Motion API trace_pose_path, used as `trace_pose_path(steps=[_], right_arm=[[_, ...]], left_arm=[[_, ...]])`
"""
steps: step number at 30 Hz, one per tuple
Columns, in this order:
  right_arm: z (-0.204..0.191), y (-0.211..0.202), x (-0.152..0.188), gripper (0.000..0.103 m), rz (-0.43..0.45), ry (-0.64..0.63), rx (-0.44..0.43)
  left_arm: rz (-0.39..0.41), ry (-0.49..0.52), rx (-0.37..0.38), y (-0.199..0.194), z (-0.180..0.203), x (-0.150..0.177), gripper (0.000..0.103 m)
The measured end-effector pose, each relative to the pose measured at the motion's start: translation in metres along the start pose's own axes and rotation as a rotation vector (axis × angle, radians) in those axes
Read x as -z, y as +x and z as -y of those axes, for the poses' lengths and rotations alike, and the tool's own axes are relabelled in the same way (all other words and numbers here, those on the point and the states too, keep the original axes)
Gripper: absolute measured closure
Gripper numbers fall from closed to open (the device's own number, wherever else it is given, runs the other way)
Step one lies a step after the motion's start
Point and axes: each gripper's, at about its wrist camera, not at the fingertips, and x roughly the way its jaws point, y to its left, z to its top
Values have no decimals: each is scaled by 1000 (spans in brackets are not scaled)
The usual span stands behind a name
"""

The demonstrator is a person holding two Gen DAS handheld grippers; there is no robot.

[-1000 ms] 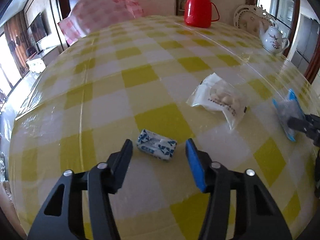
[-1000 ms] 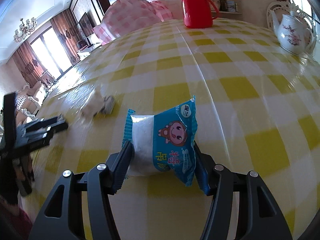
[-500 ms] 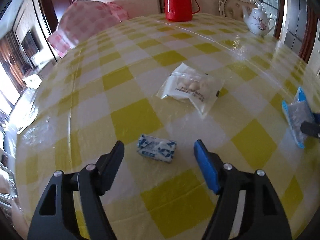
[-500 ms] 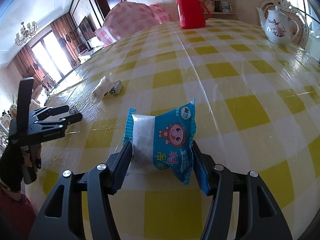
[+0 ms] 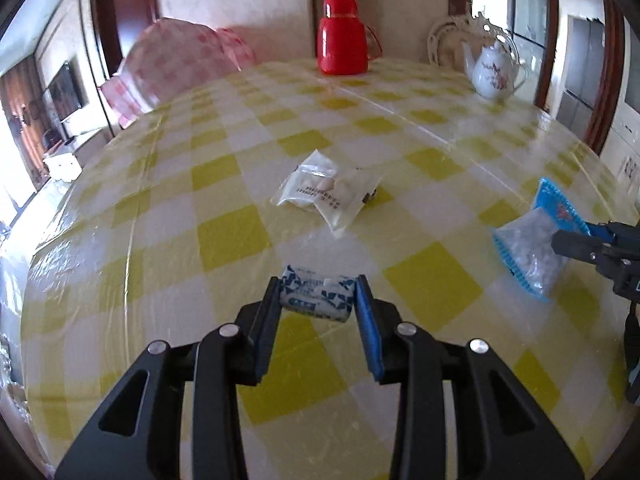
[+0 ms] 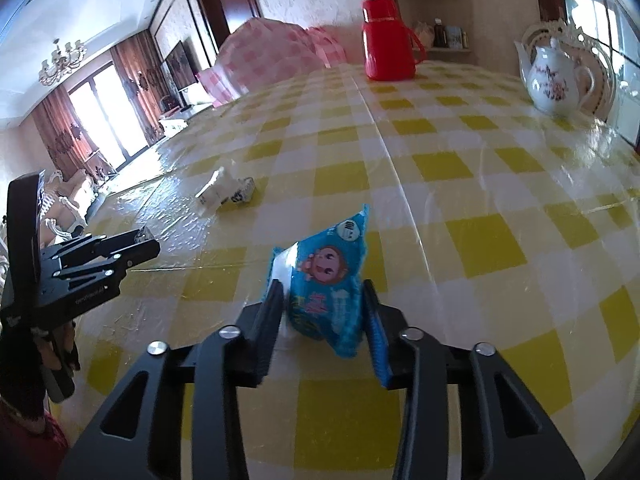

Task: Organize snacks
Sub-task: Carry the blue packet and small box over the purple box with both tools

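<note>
Two-handed pickup on a table (image 5: 224,240) under a yellow-and-white checked cloth.

Left gripper (image 5: 318,300): jaws just drawn in, now narrow, both pads pressed against the short ends of a small blue-and-white candy packet (image 5: 318,295). Packet sitting toward the near edge of the table, apparently in contact with the cloth or barely off it; not possible to tell which.

Right gripper (image 6: 326,312): jaws likewise just drawn in, now narrow, clamped on the lower part of a blue snack bag with a monkey print (image 6: 328,276). Bag tilted up and away from the jaws, squeezed and bulging between the pads, near the right edge of the table in the left wrist view (image 5: 532,248).

Clear packet of pale sweets (image 5: 328,194) lying flat and free, nearer the middle of the table, well apart from both grippers. Red flask (image 5: 343,36) and white teapot (image 5: 494,70) standing at the far edge, uninvolved.

Step in hand, as judged: securing both grips before lifting. Good practice: keeping pad pressure even and modest, since both wrappers appear soft and likely to crush or slip; lifting straight up before any sideways travel, to avoid dragging across the glossy cover; keeping the two grippers apart on the way to a common gathering spot, probably beside the clear packet. Risk: monkey-print bag held low, so liable to flop or pivot when raised.
</note>
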Motion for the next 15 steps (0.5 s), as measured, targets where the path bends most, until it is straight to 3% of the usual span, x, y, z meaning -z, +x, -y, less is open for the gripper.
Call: trace_pose_path(steps=[4, 6, 8, 10, 15], right_arm=[[3, -1, 2, 61, -2, 4, 18], [7, 2, 3, 50, -19, 16, 43], [9, 4, 3, 30, -24, 35, 39], [8, 6, 3, 17, -29, 37, 46], [-13, 25, -2, 16, -81, -20, 151]], left_arm=[[25, -4, 11, -6, 8, 4, 66], [29, -1, 22, -8, 13, 5, 66], [32, 7, 23, -10, 19, 6, 66], [46, 1, 37, -14, 23, 8, 66], [77, -24, 55, -24, 29, 13, 66]])
